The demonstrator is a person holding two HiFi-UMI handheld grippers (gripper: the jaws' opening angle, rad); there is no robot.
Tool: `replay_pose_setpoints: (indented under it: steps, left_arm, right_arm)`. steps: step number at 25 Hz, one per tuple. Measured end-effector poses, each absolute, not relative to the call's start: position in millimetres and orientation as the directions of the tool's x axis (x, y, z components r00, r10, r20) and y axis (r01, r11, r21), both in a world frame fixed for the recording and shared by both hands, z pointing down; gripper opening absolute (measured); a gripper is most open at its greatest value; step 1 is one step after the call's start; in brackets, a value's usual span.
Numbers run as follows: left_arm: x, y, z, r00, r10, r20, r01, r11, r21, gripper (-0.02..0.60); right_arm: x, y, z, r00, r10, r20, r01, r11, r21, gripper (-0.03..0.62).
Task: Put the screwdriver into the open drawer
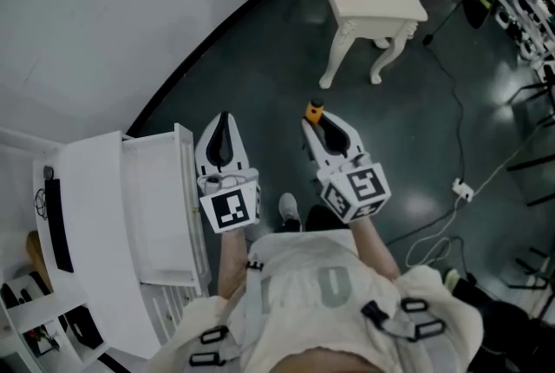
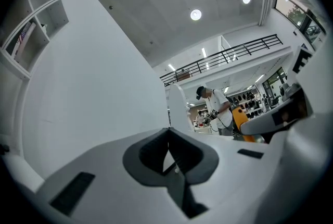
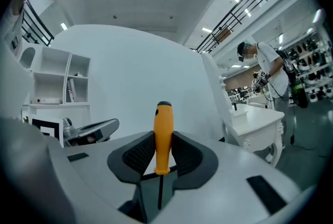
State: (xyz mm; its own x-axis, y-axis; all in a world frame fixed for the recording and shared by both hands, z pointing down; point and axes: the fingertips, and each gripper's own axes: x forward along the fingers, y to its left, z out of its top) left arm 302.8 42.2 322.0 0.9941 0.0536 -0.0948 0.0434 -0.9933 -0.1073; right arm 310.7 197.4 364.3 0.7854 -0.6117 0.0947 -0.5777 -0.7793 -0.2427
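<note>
— Head view first: both grippers point level in front of the person. What's the right gripper (image 1: 321,123) carrying?

— The screwdriver (image 1: 314,111). Its orange handle pokes out past the jaw tips, out over the dark floor (image 1: 416,120).

— Is that a proper grip?

— It is. In the right gripper view the jaws are partly closed, with the dark pads pressed on the orange handle from both sides. The thin shaft runs back between them toward the camera.

— And the left gripper (image 1: 225,118)?

— Jaws closed right together, nothing between them, and the left gripper view shows the same. It sits just beside the front panel of the open drawer (image 1: 154,206).

— Where's that drawer?

— It's pulled out of the white cabinet (image 1: 87,215) on the left. The screwdriver is off to its right, and the left gripper sits between the two.
</note>
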Motion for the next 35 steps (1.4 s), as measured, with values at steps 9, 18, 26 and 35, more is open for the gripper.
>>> replay_pose_setpoints:
  steps: [9, 18, 26, 35]
  left_arm:
    - [300, 31, 327, 0.997, -0.006, -0.078, -0.016, -0.992, -0.127, 0.006]
    - [308, 3, 311, 0.981, -0.158, -0.112, -0.172, -0.977, -0.129, 0.006]
    - [280, -59, 301, 0.898, -0.426, -0.113, -0.438, -0.888, -0.138, 0.006]
    - [203, -109, 290, 0.699, -0.706, -0.117, -0.716, -0.689, -0.114, 0.006]
  right_arm:
    - [323, 175, 368, 0.734, -0.674, 0.087, -0.641, -0.729, -0.240, 0.098]
    - [356, 130, 352, 0.610, -0.790, 0.052, -0.772, -0.608, -0.187, 0.098]
    - [363, 58, 336, 0.374, -0.927, 0.018, -0.919, -0.373, -0.132, 0.098]
    - [321, -20, 321, 0.056, -0.998, -0.020, -0.993, -0.053, -0.101, 0.098]
